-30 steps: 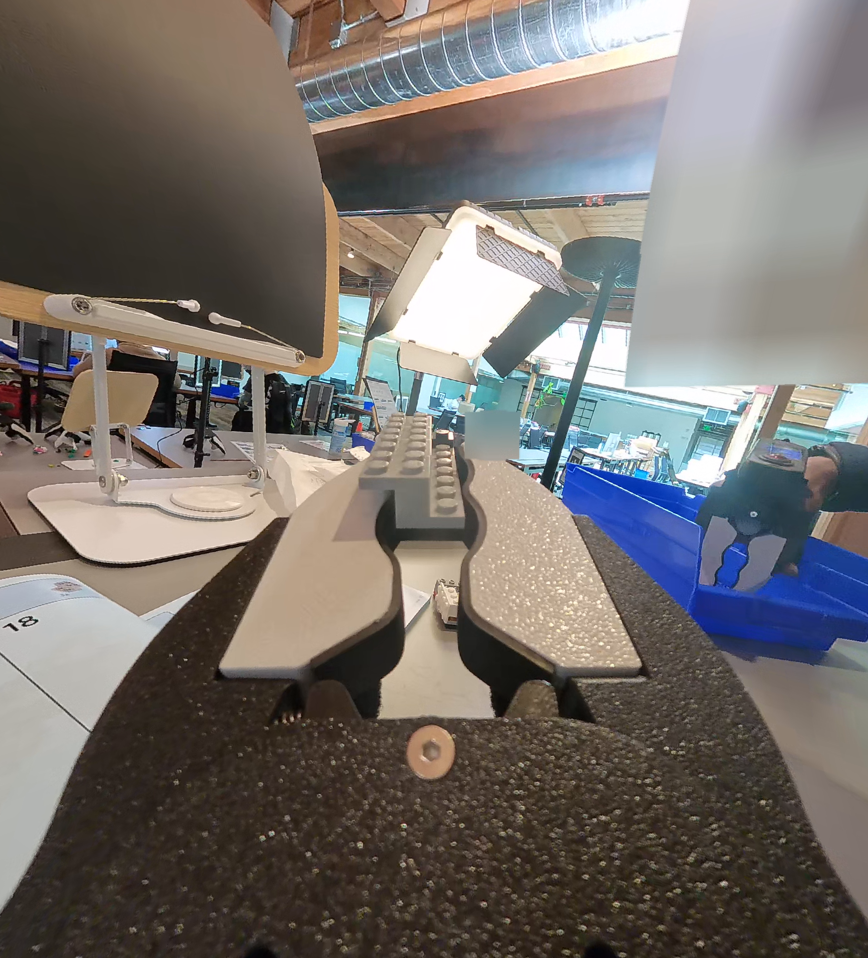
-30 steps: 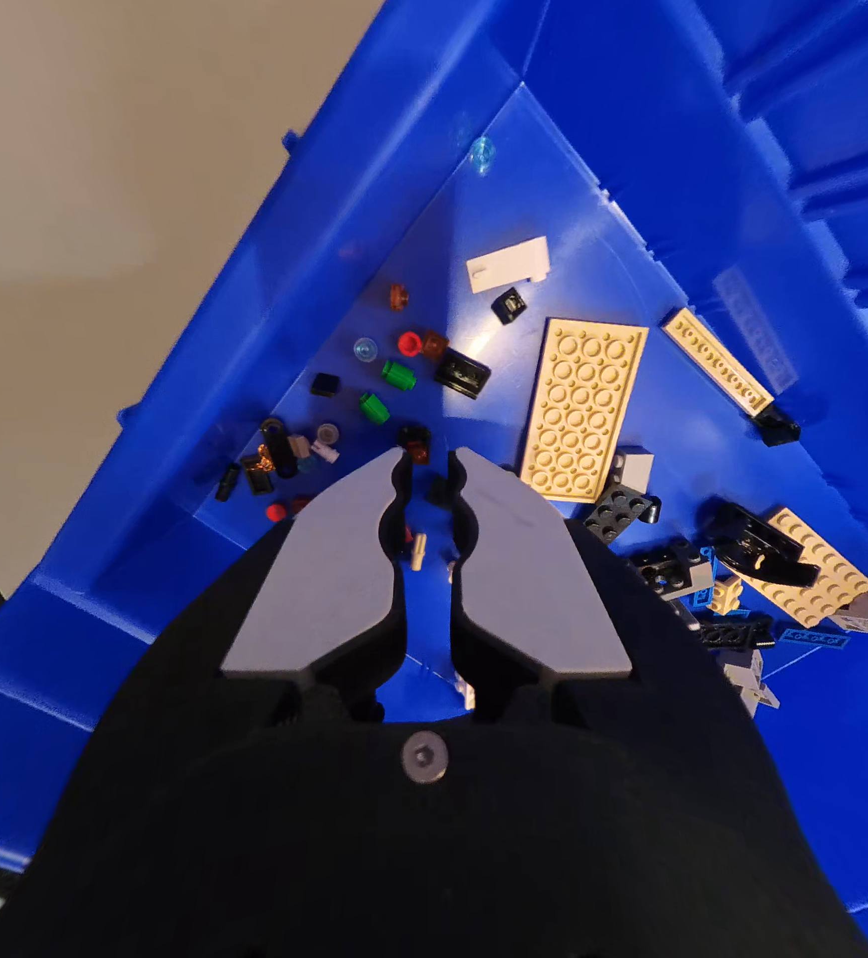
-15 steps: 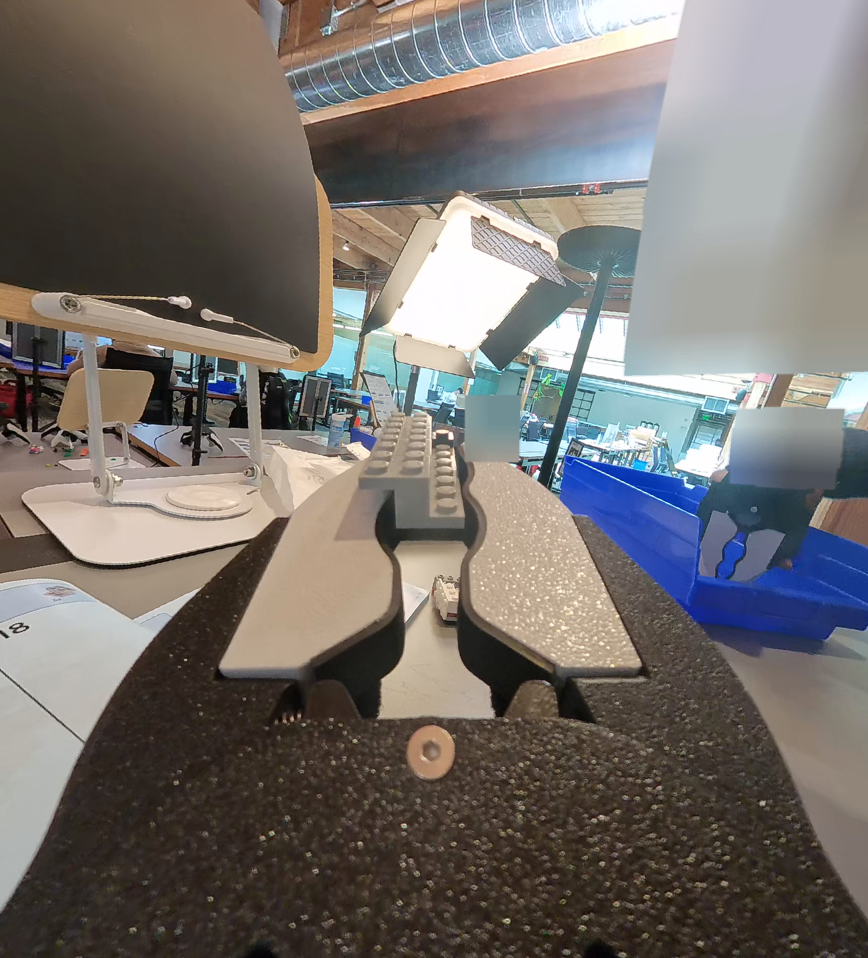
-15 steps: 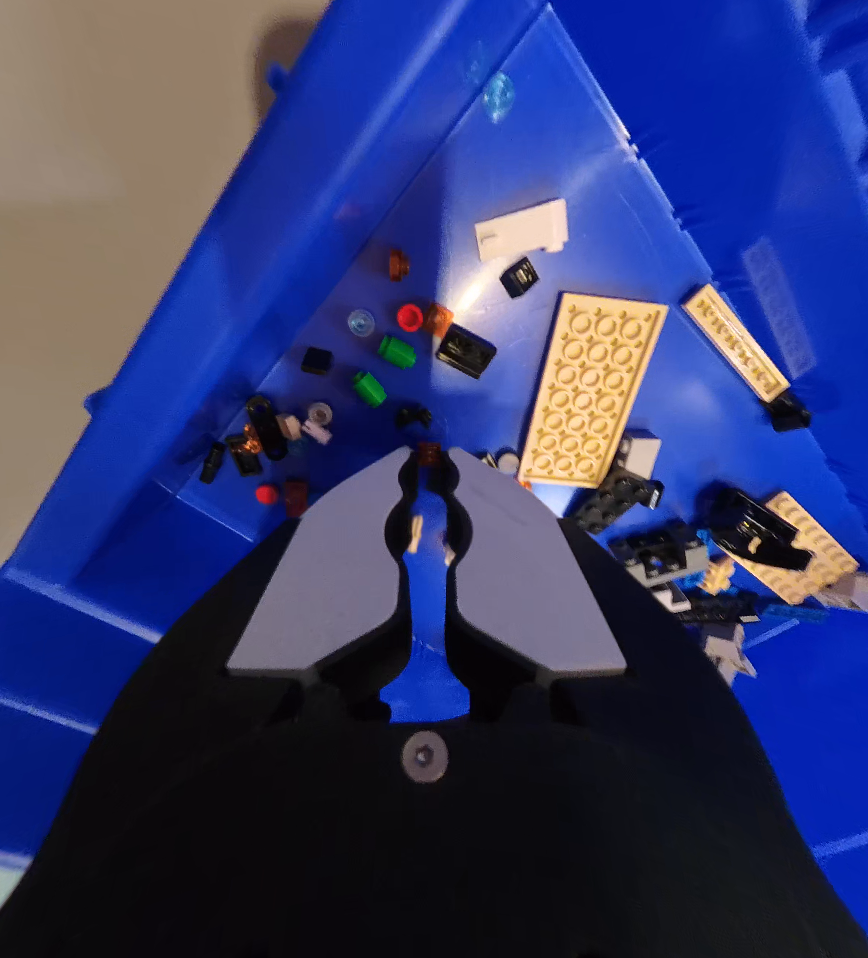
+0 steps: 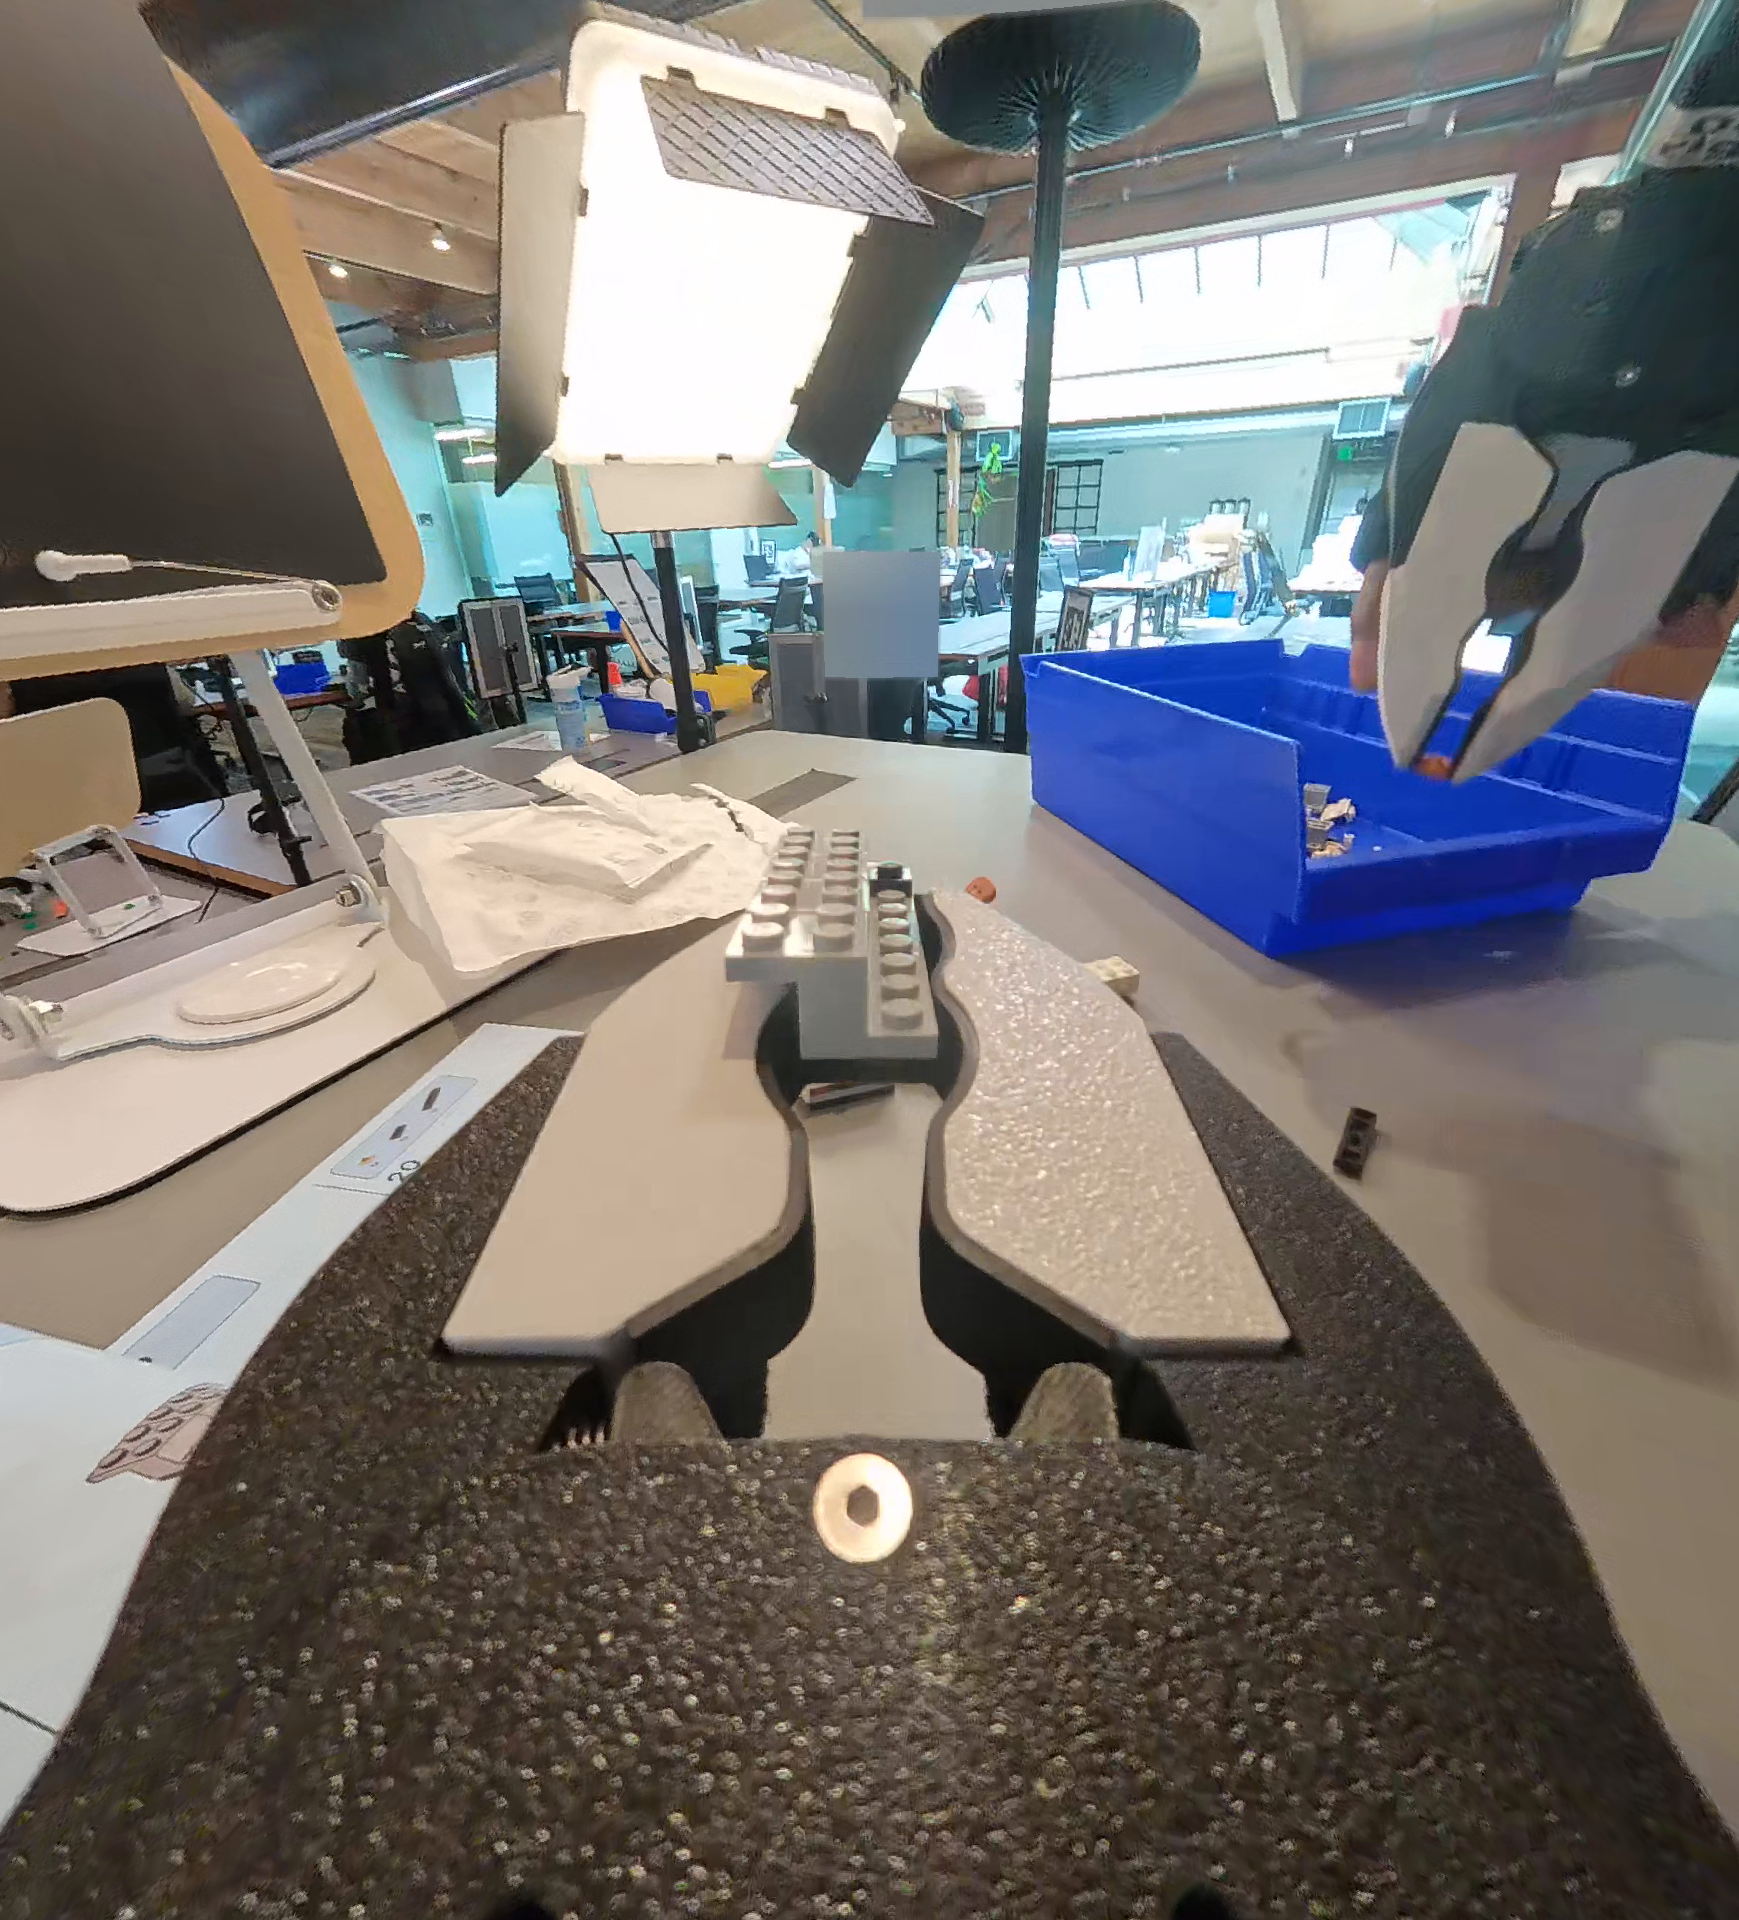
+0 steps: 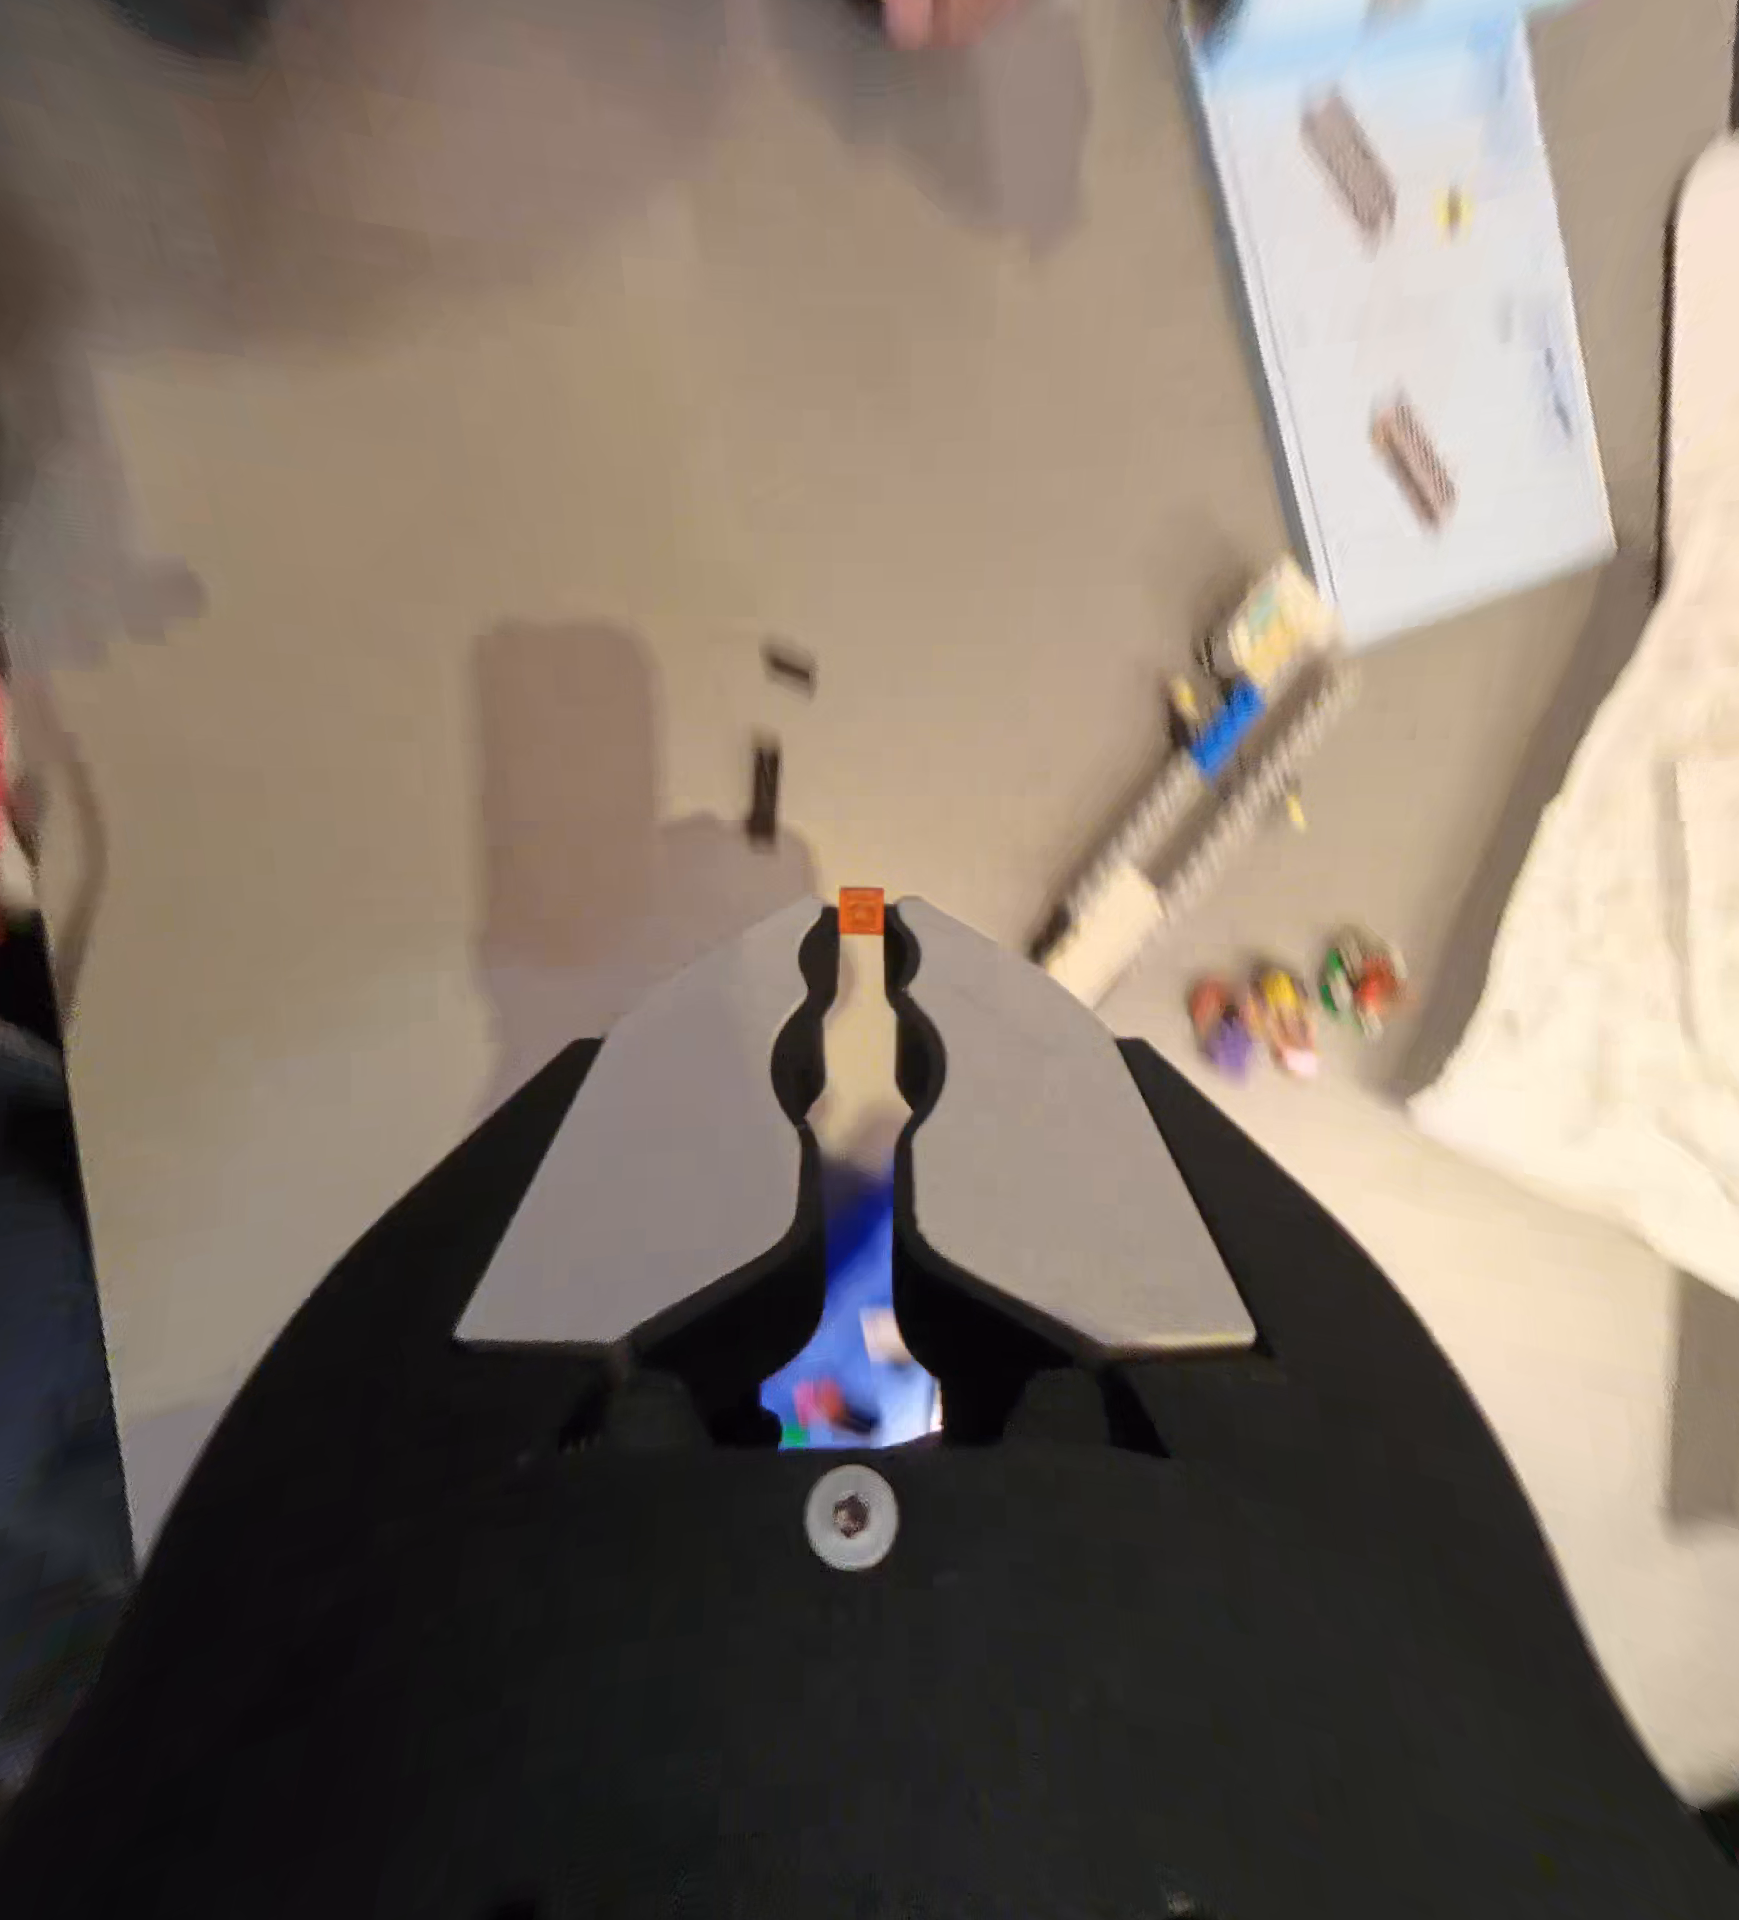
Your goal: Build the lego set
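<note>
My left gripper (image 5: 849, 971) is shut on a grey brick assembly (image 5: 834, 935), a long studded build with a small black piece on top, held just above the grey table (image 5: 1467, 1039). My right gripper (image 6: 862, 914) is shut on a tiny orange square piece (image 6: 861, 912) pinched at its fingertips. In the left wrist view the right gripper (image 5: 1436, 764) hangs above the blue bin (image 5: 1208, 790), with the orange piece (image 5: 1432, 767) at its tips. In the blurred right wrist view the table lies below with a long grey and blue brick build (image 6: 1208, 790).
A white crumpled paper bag (image 5: 574, 873) and a white stand base (image 5: 169, 1018) lie left. An instruction booklet (image 6: 1384, 312) lies on the table. Small loose pieces (image 5: 1358, 1138) and a coloured cluster (image 6: 1291, 997) lie about. A light panel (image 5: 699, 270) stands behind. Left tips to right tips: about 20 centimetres.
My right gripper closed on the orange piece inside the blue bin, lifted out and swung over the table. My left gripper tilted down with the grey assembly still held.
</note>
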A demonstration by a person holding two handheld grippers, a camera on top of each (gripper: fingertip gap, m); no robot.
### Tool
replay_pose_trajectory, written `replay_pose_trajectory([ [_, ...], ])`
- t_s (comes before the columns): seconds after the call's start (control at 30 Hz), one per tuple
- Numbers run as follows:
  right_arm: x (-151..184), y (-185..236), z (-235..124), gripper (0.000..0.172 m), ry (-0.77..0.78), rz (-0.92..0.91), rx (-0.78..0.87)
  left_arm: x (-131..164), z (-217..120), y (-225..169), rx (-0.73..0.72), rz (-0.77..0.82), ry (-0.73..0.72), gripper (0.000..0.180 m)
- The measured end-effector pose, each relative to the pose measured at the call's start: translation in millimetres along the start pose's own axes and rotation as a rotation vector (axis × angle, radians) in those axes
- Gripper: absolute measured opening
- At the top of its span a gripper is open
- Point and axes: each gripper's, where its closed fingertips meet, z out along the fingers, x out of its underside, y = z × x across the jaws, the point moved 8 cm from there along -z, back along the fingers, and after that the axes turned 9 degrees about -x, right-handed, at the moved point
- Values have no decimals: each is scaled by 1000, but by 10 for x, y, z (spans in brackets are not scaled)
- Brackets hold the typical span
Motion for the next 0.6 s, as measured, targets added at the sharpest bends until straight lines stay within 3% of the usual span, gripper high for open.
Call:
replay_pose_trajectory([
  [0.1, -397, -28, 567, 7, -76, 16, -49, -11, -55, -6, 6, -11, -21, 17],
  [0.27, -640, -44, 1302, 8, -2, 39, -94, -28, -123, 75, 1, -77, -64, 18],
  [0.47, -697, -9, 1606, 8, 81, 4, -97, -27, -123, 80, 19, -82, -60, 18],
  [0.6, -685, -27, 1621, 10, 44, 38, -115, -26, -112, 84, 30, -91, -63, 18],
])
